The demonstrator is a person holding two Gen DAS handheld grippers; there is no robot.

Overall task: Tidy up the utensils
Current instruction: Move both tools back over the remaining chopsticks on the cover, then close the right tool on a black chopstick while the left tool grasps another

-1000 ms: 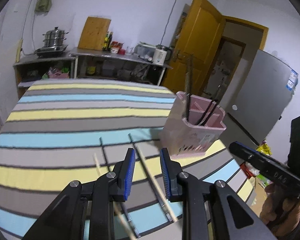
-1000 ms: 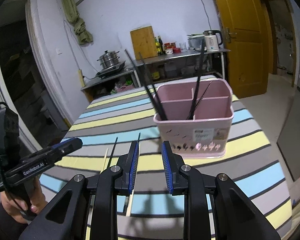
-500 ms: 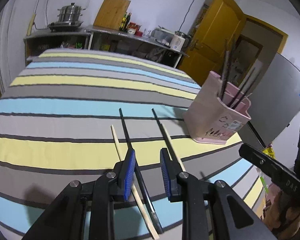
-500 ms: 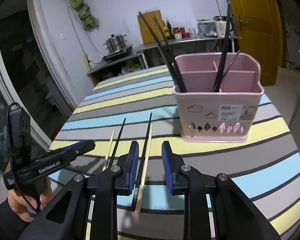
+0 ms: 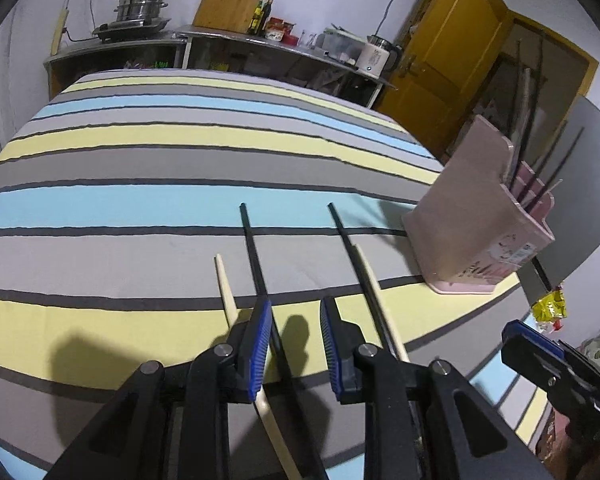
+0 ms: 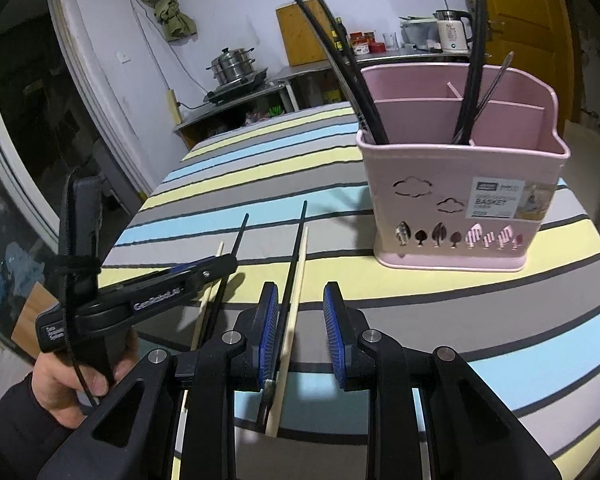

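Two pairs of chopsticks lie on the striped tablecloth, each a black one beside a wooden one. My left gripper (image 5: 296,344) hangs open just over the left pair, with the black chopstick (image 5: 254,256) running between its fingers and the wooden chopstick (image 5: 226,284) under the left finger. My right gripper (image 6: 300,332) stands open over the right pair; that black chopstick (image 6: 296,252) and wooden chopstick (image 6: 300,268) lie close to its left pad. No pad presses on anything. A pink utensil basket (image 6: 460,200) holds several black chopsticks upright.
The basket (image 5: 472,232) stands near the table's right edge. The left gripper (image 6: 220,266) and the hand (image 6: 60,384) holding it are close at the right gripper's left. A counter with a steamer pot (image 5: 140,8), a kettle and a yellow door lie behind.
Both grippers have come down and forward toward the tablecloth, so the chopsticks now lie right at their fingertips. Their jaw gaps look the same. The chopsticks and basket have not moved.
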